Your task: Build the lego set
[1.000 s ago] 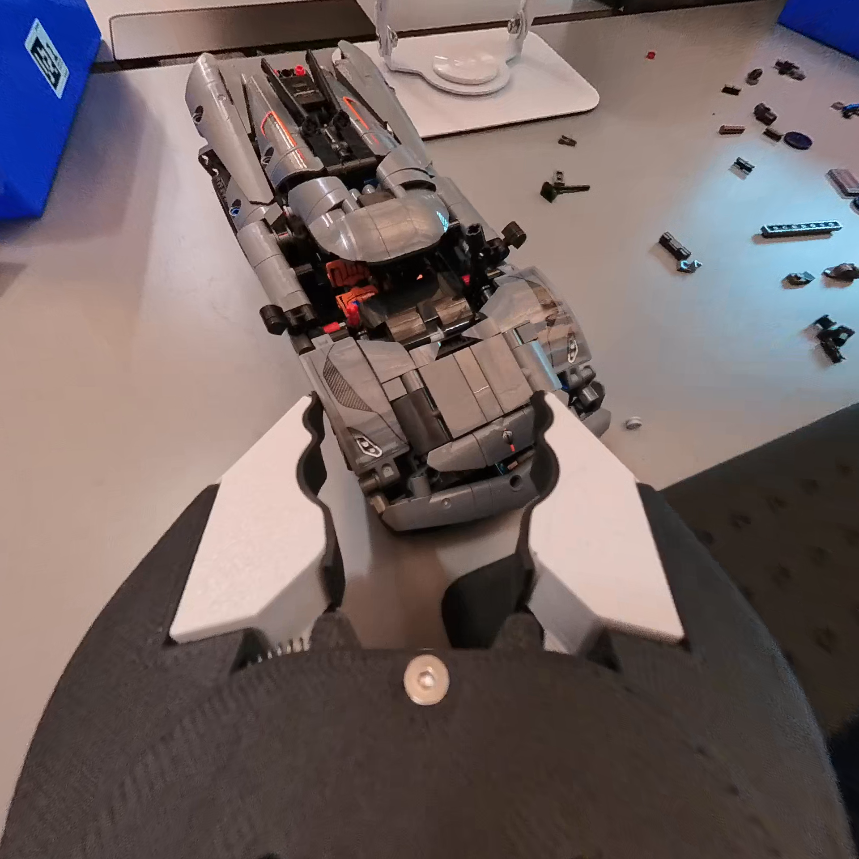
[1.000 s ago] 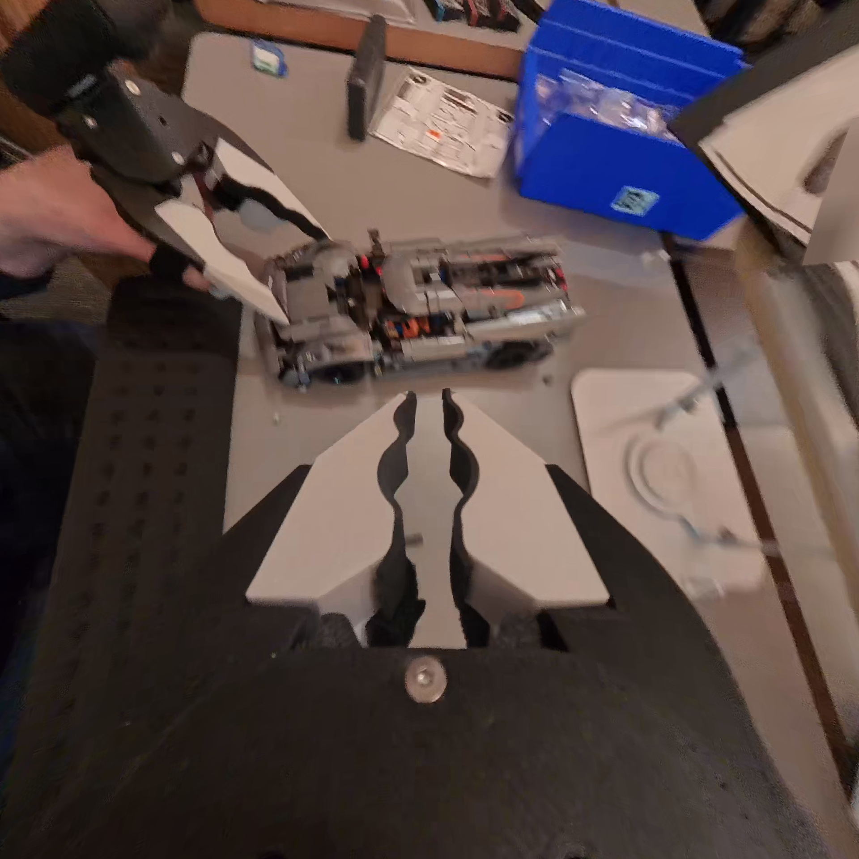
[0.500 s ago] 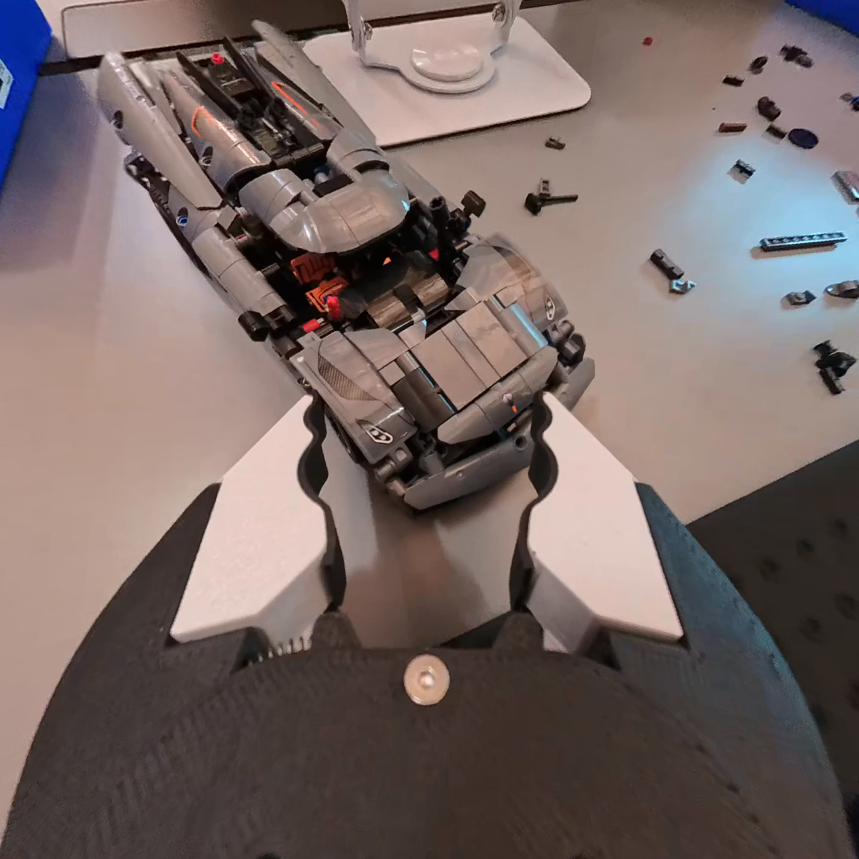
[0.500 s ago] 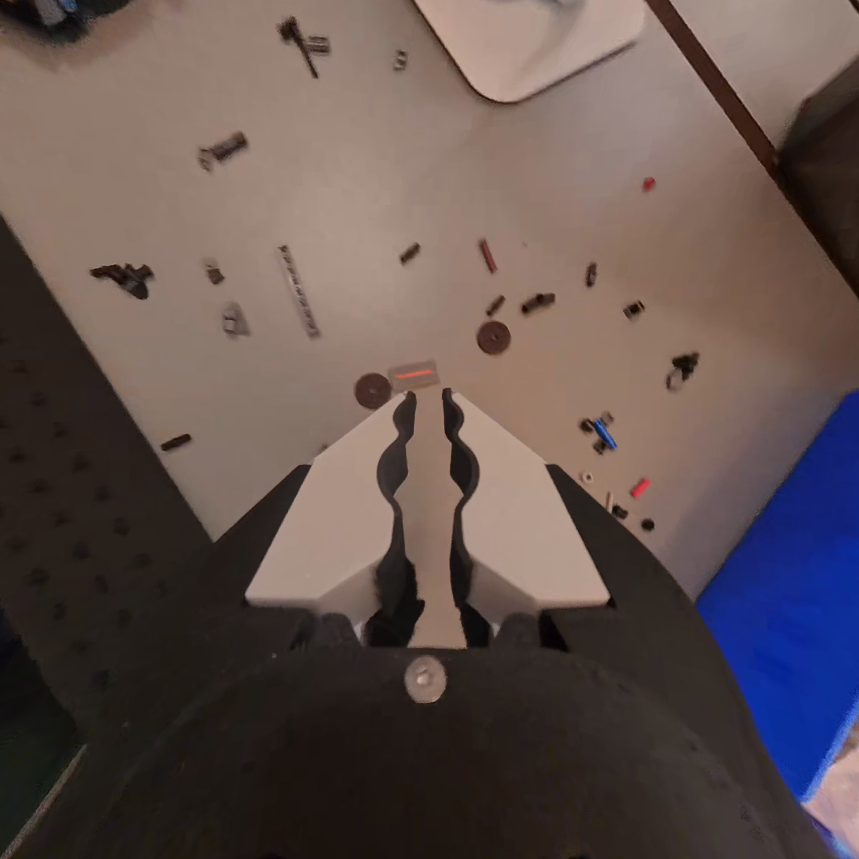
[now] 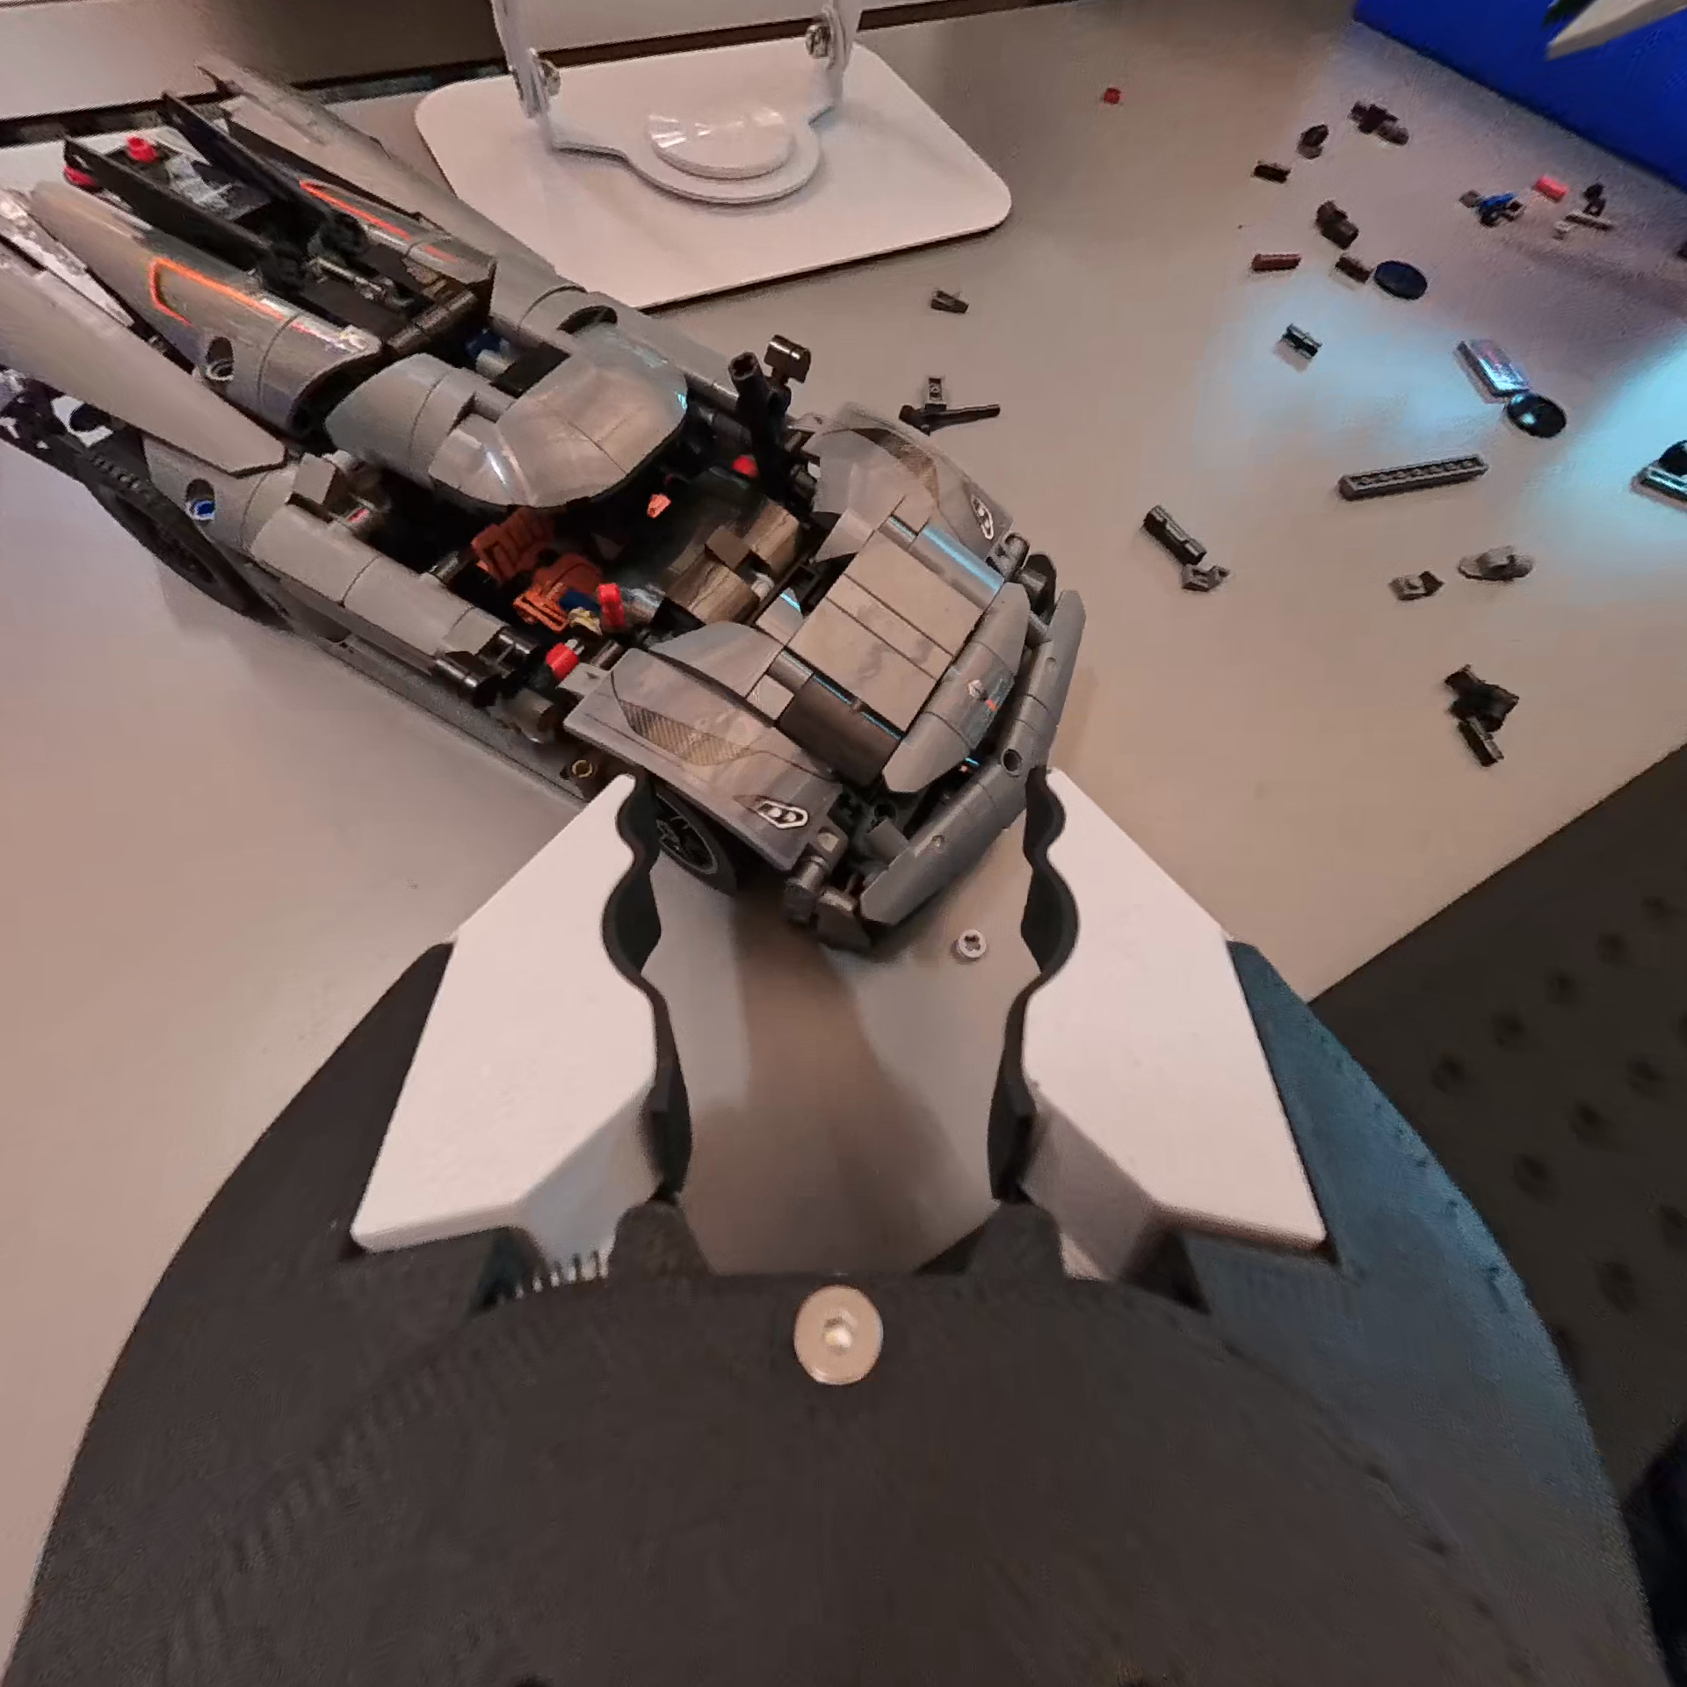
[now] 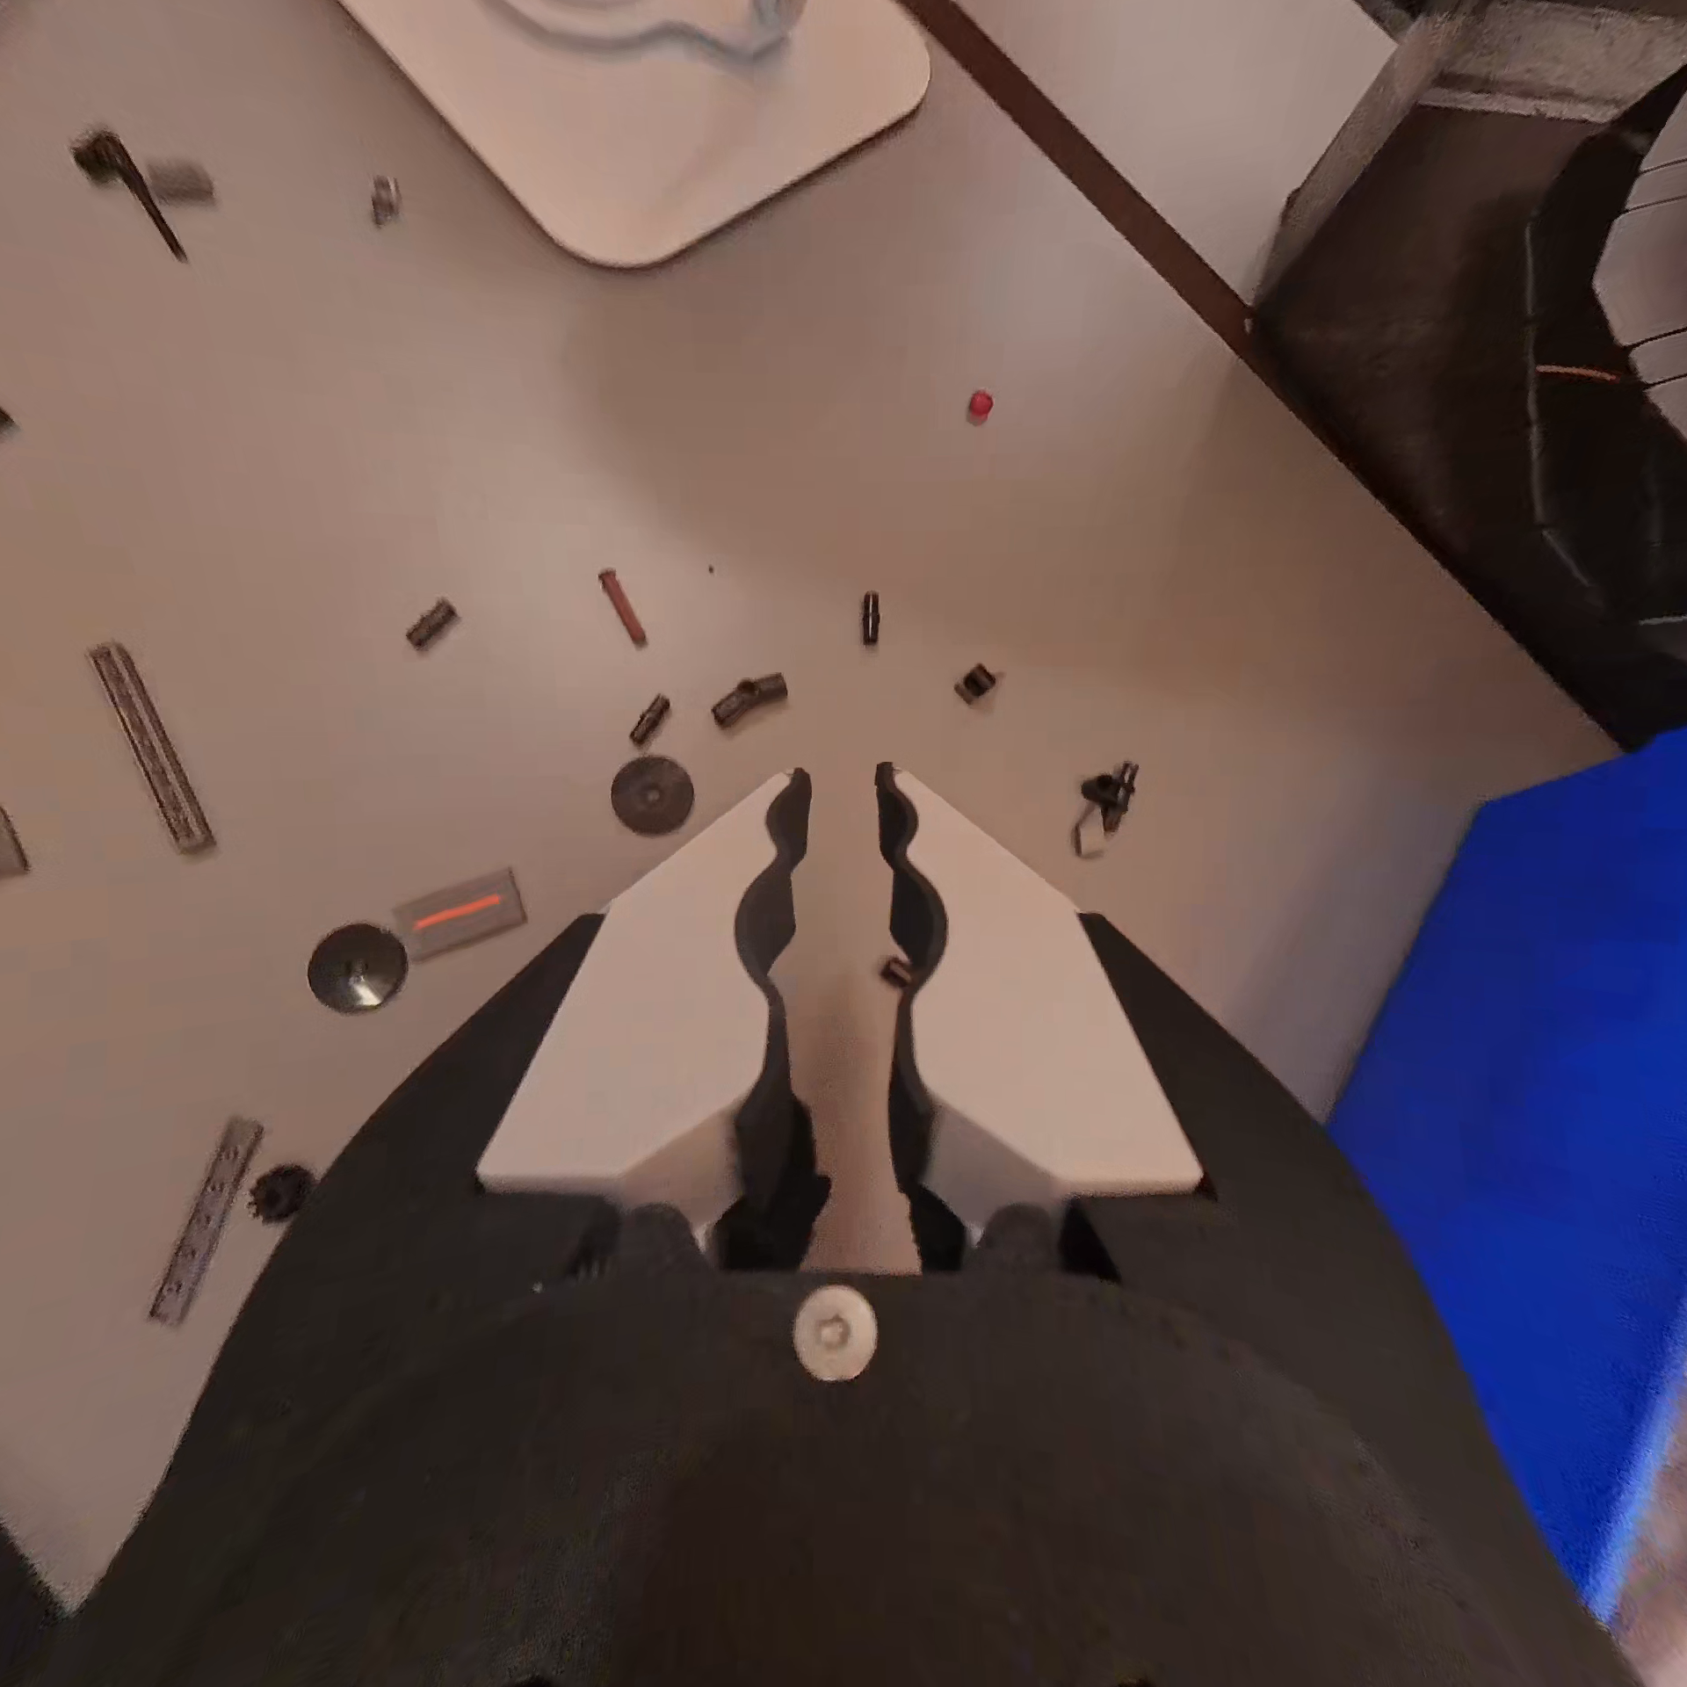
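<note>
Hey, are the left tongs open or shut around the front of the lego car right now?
Open. The left tongs stand wide apart, their tips flanking the nose of the grey lego car, gaps visible.

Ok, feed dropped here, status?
Left hand-held gripper open around car nose. Right hand-held gripper open, empty, over loose parts. Nothing blocking.

We see the grey brick-built lego car (image 5: pixel 584 539) turned more crosswise vs 1 s ago: nose now aims right-forward, tail swung off to the left edge, front wheel showing. The left gripper (image 5: pixel 835 794), wide apart, now brackets the front corner rather than the nose square-on. The right gripper (image 6: pixel 842 776) has swung off the car and now looks down at loose pcs, closer than 0.5 s ago; its gap is approx the same, narrow. The dark round disc (image 6: pixel 652 794) now sits just left of its tip.
</note>
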A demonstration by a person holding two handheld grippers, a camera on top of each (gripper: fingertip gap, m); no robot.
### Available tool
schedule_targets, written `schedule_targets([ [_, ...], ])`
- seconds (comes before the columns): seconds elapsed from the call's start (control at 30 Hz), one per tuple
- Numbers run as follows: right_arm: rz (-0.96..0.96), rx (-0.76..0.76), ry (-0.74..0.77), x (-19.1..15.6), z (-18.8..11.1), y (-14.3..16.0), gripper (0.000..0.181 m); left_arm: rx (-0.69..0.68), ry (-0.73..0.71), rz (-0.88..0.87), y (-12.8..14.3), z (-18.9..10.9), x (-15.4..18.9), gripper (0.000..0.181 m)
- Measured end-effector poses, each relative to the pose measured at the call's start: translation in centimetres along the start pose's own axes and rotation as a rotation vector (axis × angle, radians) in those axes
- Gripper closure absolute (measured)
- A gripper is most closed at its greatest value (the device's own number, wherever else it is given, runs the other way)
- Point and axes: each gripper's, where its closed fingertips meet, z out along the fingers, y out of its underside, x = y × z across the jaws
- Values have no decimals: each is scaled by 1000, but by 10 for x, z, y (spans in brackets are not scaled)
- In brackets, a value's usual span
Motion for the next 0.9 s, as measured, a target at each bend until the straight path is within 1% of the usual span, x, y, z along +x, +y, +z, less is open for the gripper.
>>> schedule_targets([
  [0.17,-3,-100,-146,-10,40,10,158,0,-4,6,0,2,0,99],
  [0.3,2,-101,-225,-23,61,9,154,2,-1,10,0,3,0,98],
  [0.37,46,-77,-271,-28,65,5,154,6,6,4,0,2,1,98],
  [0.4,56,-81,-271,-26,67,6,154,7,10,1,0,2,1,98],
  [0.5,46,-104,-250,-24,71,10,157,9,16,-6,-1,2,1,98],
  [0.6,35,-109,-244,-27,73,10,165,8,14,-6,-1,3,1,98],
  [0.9,-20,-147,-239,-42,71,10,167,14,17,-7,-2,2,1,96],
])
